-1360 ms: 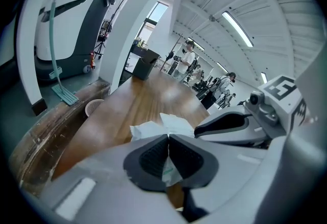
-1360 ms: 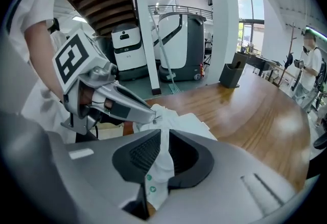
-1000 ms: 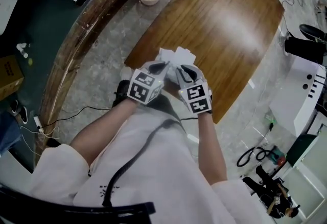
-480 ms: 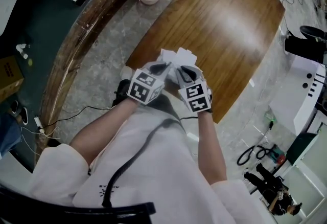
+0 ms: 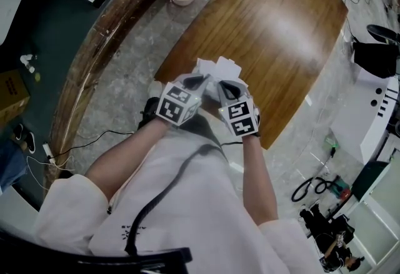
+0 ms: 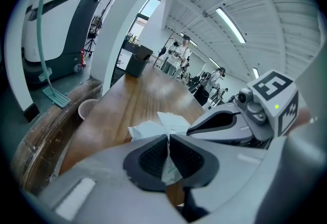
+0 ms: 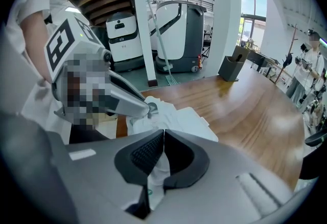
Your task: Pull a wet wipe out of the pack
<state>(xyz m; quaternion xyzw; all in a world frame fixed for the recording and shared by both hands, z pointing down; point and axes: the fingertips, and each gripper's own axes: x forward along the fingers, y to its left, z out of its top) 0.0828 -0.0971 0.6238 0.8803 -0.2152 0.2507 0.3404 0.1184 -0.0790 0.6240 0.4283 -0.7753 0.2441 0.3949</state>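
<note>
While left gripper [image 5: 197, 82] and right gripper [image 5: 229, 85] sit side by side over the table [image 5: 281, 35], a wipe [image 5: 215, 69] bunches at 12 o'clock.
Both sets of jaws are pinched tight on it.

Bright, even light from long white ceiling strips [image 6: 230, 23] at one o'clock. Glare streaks the glossy brown wooden tabletop [image 5: 281, 35]. Gripper views bulge, corners black; the grey left gripper [image 6: 167, 138] blurs.

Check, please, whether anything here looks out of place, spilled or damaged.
Nothing is spilled or broken. Only the crumpled white wipe looks untidy. It is bunched up near the edge of the brown wooden table and pinched from both sides, with the left gripper and the right gripper both shut on it. Nothing else stands out.
</note>
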